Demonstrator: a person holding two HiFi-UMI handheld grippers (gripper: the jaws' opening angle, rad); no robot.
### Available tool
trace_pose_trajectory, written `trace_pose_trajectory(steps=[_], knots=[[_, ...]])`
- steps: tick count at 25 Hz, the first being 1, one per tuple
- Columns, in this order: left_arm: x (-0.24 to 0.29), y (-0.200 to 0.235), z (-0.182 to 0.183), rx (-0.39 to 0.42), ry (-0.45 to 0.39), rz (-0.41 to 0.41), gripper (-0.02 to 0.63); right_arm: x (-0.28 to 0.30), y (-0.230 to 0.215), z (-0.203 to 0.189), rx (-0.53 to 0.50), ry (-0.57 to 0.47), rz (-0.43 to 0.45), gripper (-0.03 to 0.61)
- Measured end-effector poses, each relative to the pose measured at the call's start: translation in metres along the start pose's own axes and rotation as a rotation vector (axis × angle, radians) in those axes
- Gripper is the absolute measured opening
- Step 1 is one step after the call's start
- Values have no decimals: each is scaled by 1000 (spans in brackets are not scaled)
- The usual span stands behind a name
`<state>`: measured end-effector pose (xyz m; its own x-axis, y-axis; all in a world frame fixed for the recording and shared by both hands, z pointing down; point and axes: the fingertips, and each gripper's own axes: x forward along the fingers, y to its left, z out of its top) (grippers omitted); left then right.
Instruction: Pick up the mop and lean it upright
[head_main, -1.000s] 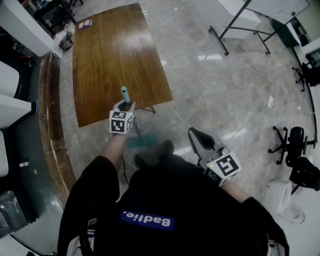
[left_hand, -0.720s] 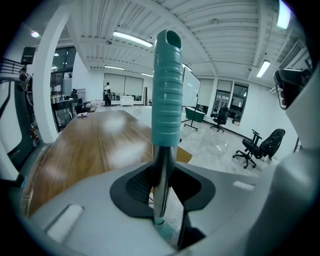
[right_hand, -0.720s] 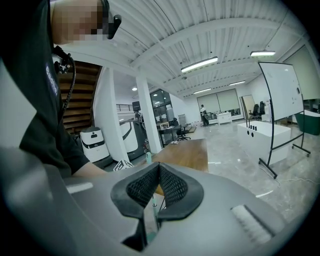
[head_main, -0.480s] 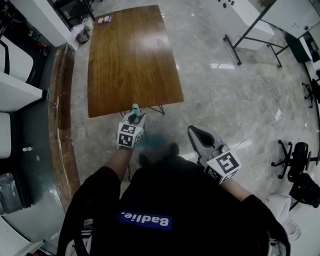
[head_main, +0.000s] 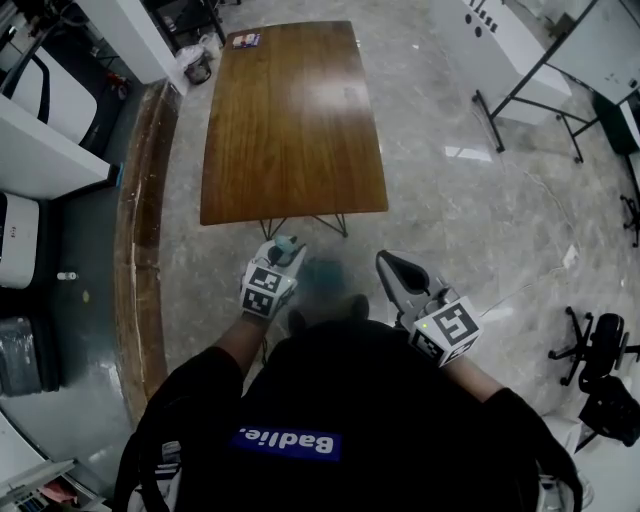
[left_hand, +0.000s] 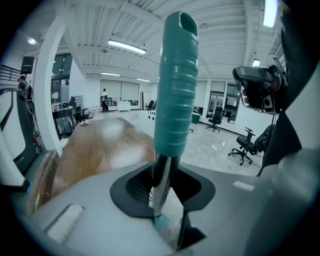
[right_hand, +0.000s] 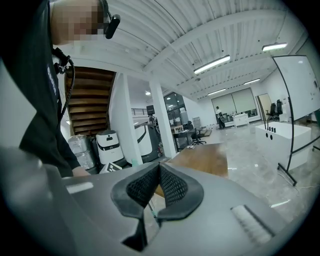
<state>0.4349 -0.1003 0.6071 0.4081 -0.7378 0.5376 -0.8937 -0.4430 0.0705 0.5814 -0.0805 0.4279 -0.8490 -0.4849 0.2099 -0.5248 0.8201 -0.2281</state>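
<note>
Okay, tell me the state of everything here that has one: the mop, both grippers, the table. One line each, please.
mop: gripped on its metal shaft just below the teal grip, handle standing roughly upright.
left gripper: shut on the mop's shaft.
right gripper: shut, nothing between its jaws.
wooden table: standing, top bare but for a small item at its far corner.

White "Badlie." on blue patch (head_main: 288, 441) of black top (head_main: 400, 410)
</note>
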Motion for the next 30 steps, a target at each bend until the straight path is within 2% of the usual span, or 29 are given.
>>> trace_pose_trajectory(steps=[9,16,22,30], knots=[[-45,-10,80,20,-165,28,109,14,9,8,-14,-21,71,5],[-75,-22,122,23,-270,52,109,25,17,10,-19,-34,144,5],[-102,-31,143,11,-340,81,109,37,26,14,-29,-33,211,5],[-130,-40,150,-53,-364,125,109,52,41,8,-30,-6,308,5]])
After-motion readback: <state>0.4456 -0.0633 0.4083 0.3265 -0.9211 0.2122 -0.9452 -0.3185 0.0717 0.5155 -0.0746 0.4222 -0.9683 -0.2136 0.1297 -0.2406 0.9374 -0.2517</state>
